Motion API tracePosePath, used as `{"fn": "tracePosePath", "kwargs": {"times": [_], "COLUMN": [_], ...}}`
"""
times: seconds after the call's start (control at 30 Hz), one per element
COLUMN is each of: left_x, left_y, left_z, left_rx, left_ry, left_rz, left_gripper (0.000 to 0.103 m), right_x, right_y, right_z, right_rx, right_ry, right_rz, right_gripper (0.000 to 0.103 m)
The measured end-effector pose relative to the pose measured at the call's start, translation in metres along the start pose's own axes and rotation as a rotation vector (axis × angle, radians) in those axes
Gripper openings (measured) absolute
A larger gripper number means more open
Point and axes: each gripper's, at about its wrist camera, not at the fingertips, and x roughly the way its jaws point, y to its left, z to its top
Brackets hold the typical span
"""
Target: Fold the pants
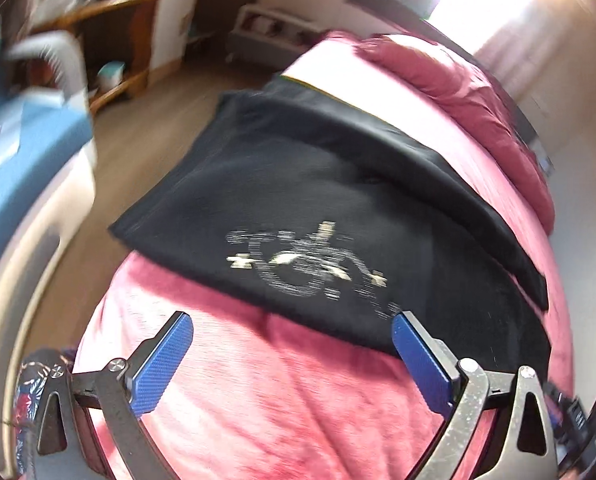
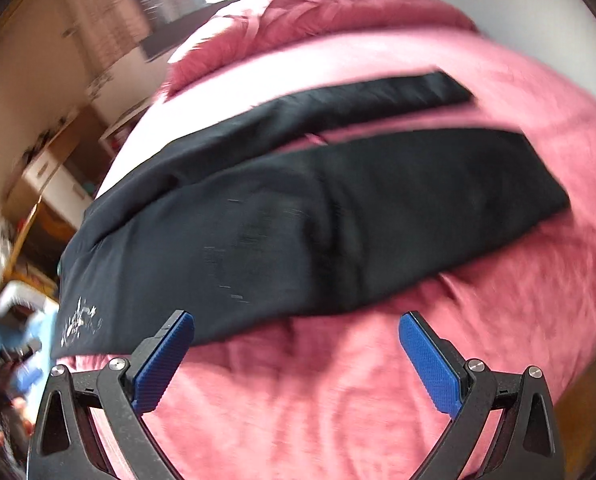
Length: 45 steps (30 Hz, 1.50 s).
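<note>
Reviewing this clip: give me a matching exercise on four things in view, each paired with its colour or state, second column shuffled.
Column one:
1. pants
2. bedspread
3. left gripper
4. printed logo

Column two:
A. pink, wrinkled, underneath everything
B. pale, near the waist end
C. open, holding nothing
D. black, laid flat with the legs apart

Pairs: 1-D, 2-A, 3-C, 4-B. The right gripper is open as well.

pink bedspread (image 1: pixel 258 400), wooden shelf (image 1: pixel 114 40)
</note>
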Motion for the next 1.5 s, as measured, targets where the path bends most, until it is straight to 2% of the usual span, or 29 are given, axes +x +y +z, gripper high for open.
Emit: {"fn": "tracePosePath", "kwargs": {"times": [0.03, 0.1, 0.17, 0.3, 0.43, 0.57, 0.6, 0.63, 0.67, 0.73, 0.83, 0.97, 1.2, 1.37, 1.5], "left_x": [0.004, 0.015, 0.023, 0.037, 0.043, 0.053, 0.055, 0.055, 0.054, 0.048, 0.037, 0.02, -0.021, -0.034, -0.029], "left_y": [0.011, 0.028, 0.04, 0.058, 0.061, 0.062, 0.061, 0.061, 0.06, 0.059, 0.054, 0.045, 0.049, 0.059, 0.059], "left_z": [0.003, 0.008, 0.011, 0.017, 0.025, 0.032, 0.035, 0.036, 0.037, 0.039, 0.042, 0.05, 0.04, 0.021, 0.006], "left_rx": [-0.04, -0.102, -0.155, -0.258, -0.296, -0.313, -0.309, -0.298, -0.29, -0.26, -0.223, -0.172, -0.15, -0.144, -0.107], "left_ry": [0.014, 0.057, 0.088, 0.117, 0.108, 0.111, 0.11, 0.11, 0.106, 0.091, 0.071, 0.033, -0.005, 0.014, 0.075], "left_rz": [0.014, 0.02, 0.002, -0.028, -0.064, -0.066, -0.065, -0.056, -0.049, -0.045, -0.058, -0.081, -0.129, -0.132, -0.099], "left_gripper": [0.09, 0.067, 0.057, 0.054, 0.048, 0.035, 0.032, 0.028, 0.017, 0.01, 0.007, 0.007, 0.006, 0.006, 0.006], "right_x": [-0.001, -0.003, -0.007, -0.009, 0.003, 0.025, 0.029, 0.031, 0.032, 0.035, 0.029, 0.005, -0.036, -0.048, -0.044], "right_y": [-0.013, -0.043, -0.078, -0.136, -0.175, -0.192, -0.192, -0.189, -0.185, -0.179, -0.174, -0.172, -0.172, -0.193, -0.21], "right_z": [0.002, 0.006, 0.011, 0.024, 0.043, 0.061, 0.065, 0.069, 0.075, 0.089, 0.098, 0.107, 0.112, 0.097, 0.084], "right_rx": [0.041, 0.124, 0.221, 0.402, 0.514, 0.595, 0.596, 0.587, 0.567, 0.512, 0.44, 0.348, 0.298, 0.321, 0.341], "right_ry": [0.007, 0.008, -0.007, -0.04, -0.059, -0.041, -0.039, -0.044, -0.046, -0.031, -0.037, -0.092, -0.145, -0.129, -0.09], "right_rz": [0.004, -0.003, -0.024, -0.037, -0.025, -0.012, -0.032, -0.05, -0.06, -0.116, -0.147, -0.181, -0.209, -0.257, -0.3], "right_gripper": [0.103, 0.103, 0.098, 0.083, 0.067, 0.064, 0.063, 0.058, 0.053, 0.016, 0.012, 0.011, 0.01, 0.008, 0.008]}}
